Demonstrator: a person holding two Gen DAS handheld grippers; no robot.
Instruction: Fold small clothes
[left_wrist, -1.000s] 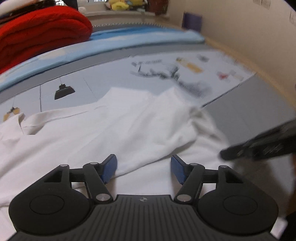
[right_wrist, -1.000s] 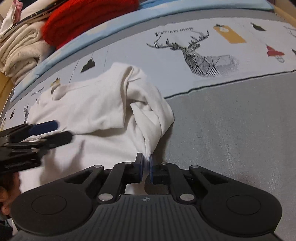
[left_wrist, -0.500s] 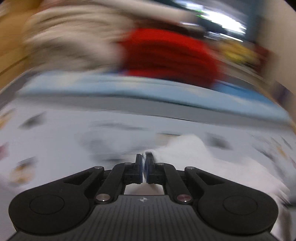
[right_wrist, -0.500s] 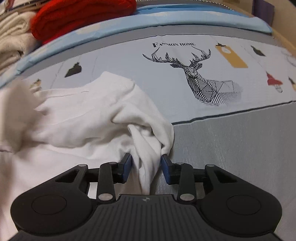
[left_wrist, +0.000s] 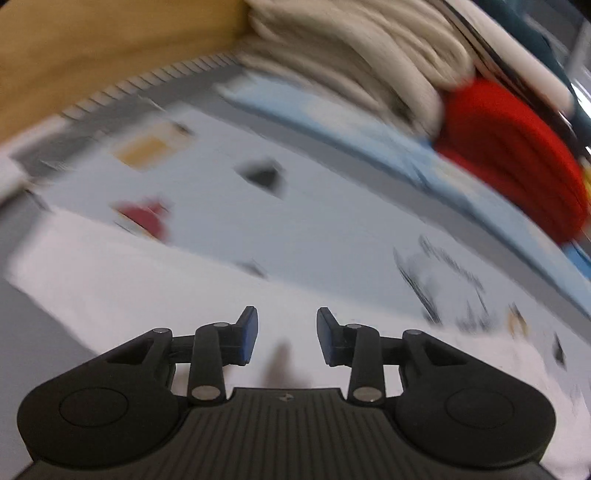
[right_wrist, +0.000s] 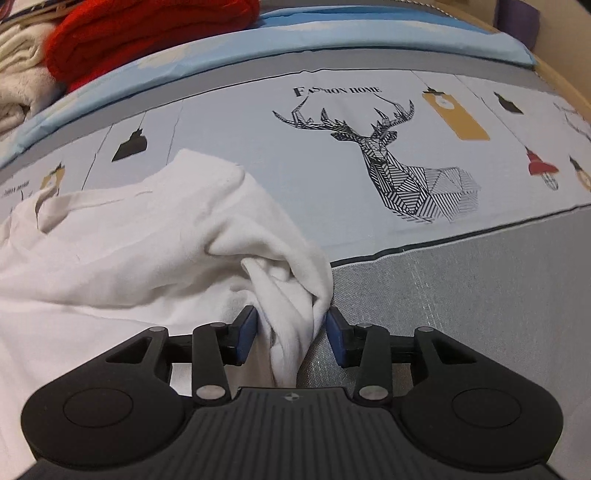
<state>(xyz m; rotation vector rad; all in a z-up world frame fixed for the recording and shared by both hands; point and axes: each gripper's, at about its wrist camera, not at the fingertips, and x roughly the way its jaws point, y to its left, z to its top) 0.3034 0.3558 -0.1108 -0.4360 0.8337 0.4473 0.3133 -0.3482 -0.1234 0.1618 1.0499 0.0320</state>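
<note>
White cloth, a soft crumpled garment, is bunching between the right tool, tilting down, opening. The left tool is opening over it, holding nothing.

White garment; pale blue-grey bedsheet, black geometric deer print; red knit.

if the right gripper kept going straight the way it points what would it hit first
Most likely the bunched fold of the white garment, which already sits between the opening jaws of the right gripper. Past that fold lies the printed bed sheet, though depth is hard to judge.
</note>
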